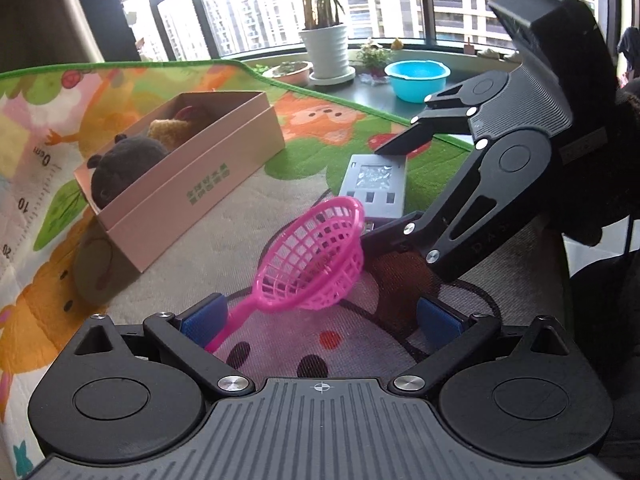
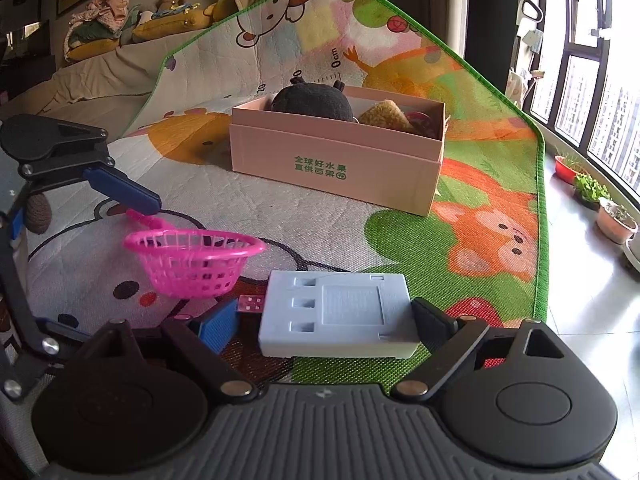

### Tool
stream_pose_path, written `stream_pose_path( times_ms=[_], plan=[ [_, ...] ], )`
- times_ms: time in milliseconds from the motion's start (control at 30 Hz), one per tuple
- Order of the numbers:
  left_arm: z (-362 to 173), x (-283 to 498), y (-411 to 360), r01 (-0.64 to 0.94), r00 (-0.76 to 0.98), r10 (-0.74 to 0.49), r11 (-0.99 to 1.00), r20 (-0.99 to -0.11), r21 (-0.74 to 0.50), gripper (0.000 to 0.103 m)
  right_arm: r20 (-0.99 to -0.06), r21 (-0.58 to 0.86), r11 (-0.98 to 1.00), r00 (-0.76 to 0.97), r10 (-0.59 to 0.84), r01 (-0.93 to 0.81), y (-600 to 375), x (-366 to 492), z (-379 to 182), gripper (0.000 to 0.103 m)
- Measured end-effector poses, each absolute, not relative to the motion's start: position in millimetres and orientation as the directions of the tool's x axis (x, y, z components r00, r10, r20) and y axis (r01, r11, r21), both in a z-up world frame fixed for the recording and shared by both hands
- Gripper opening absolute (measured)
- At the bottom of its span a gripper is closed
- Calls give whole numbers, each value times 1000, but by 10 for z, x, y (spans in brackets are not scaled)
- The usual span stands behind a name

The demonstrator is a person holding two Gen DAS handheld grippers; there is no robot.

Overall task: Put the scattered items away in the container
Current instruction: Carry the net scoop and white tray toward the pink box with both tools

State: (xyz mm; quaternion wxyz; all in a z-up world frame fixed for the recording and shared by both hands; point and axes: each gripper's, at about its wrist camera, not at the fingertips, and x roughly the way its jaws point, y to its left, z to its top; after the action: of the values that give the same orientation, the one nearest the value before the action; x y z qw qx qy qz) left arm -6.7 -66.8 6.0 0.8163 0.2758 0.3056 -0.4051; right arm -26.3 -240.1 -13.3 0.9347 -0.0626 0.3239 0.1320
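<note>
Meanwhile, the pink sieve (image 1: 316, 256) is seen above the play mat (image 1: 224, 208), its handle running beside one blue pad of the left hand-held gripper (image 1: 320, 320), whose jaws stand wide; whether the handle is gripped cannot be told. The grey charger (image 2: 336, 312) lies between the spread, untouching jaws of the right hand-held gripper (image 2: 324, 324). Plush toys (image 2: 310, 104) sit in the pink box (image 2: 336, 160).
</note>
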Motion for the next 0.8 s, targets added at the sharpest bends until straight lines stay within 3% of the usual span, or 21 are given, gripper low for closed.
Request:
stream_pose_path(
  times_ms=[233, 467, 533, 567, 800],
  plan=[
    [33, 99, -798, 839, 449, -541, 528, -712, 128, 103, -628, -49, 965, 759, 170, -257, -2580, -417, -42, 91],
    [-22, 83, -842, 807, 459, -513, 582, -726, 99, 102, -627, -82, 961, 763, 157, -265, -2572, -527, -5, 91],
    [-10, 82, -836, 790, 474, -500, 605, -725, 99, 98, -631, -72, 963, 759, 158, -260, -2563, -508, 4, 91],
    [1, 86, -830, 784, 475, -496, 614, -727, 93, 86, -635, -68, 964, 757, 157, -257, -2556, -502, 8, 91],
    [138, -11, -715, 751, 518, -476, 651, -711, 111, 86, -649, -48, 967, 743, 161, -251, -2520, -532, 85, 91]
  ],
)
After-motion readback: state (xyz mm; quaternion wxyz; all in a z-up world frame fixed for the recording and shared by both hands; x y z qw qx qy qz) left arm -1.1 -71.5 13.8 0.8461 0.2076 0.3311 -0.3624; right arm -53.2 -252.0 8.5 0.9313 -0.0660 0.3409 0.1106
